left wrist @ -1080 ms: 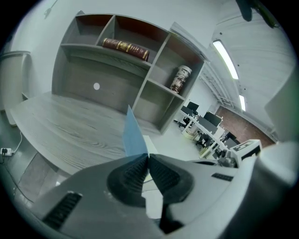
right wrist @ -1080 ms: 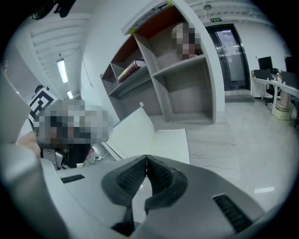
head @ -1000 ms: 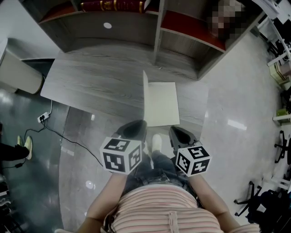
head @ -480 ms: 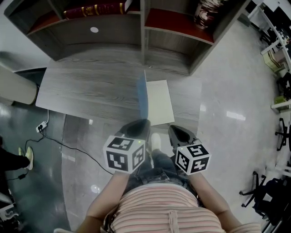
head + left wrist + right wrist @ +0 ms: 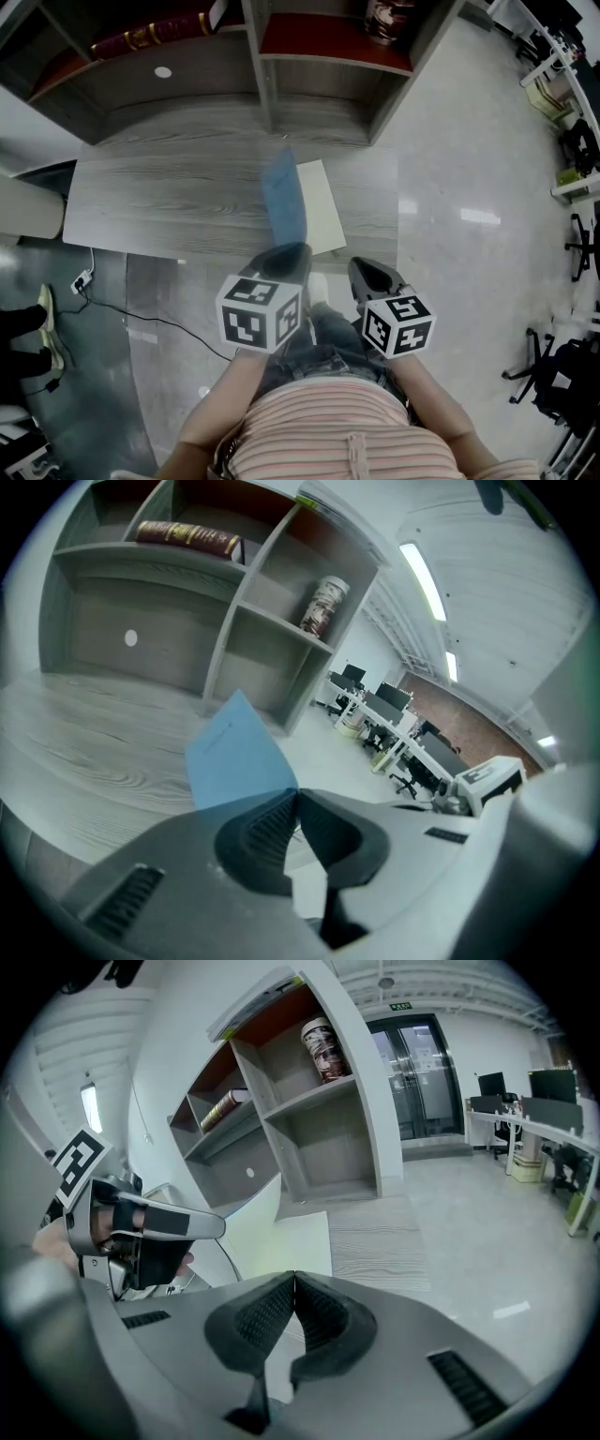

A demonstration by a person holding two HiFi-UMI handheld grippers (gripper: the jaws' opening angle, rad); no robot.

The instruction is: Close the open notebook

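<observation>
We see a grey wood-grain desk (image 5: 178,202) with a shelf unit (image 5: 264,94) standing along its far edge. A notebook (image 5: 319,214) lies on the desk by the front edge, toward the right end. Its white page is flat on the wood and its blue cover (image 5: 284,202) is raised, tilting over the page.

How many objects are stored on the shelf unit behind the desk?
2: a red book lying on the upper left shelf and a patterned canister standing on the upper right one. The shelf unit is partly cut off, so more may be hidden.
</observation>
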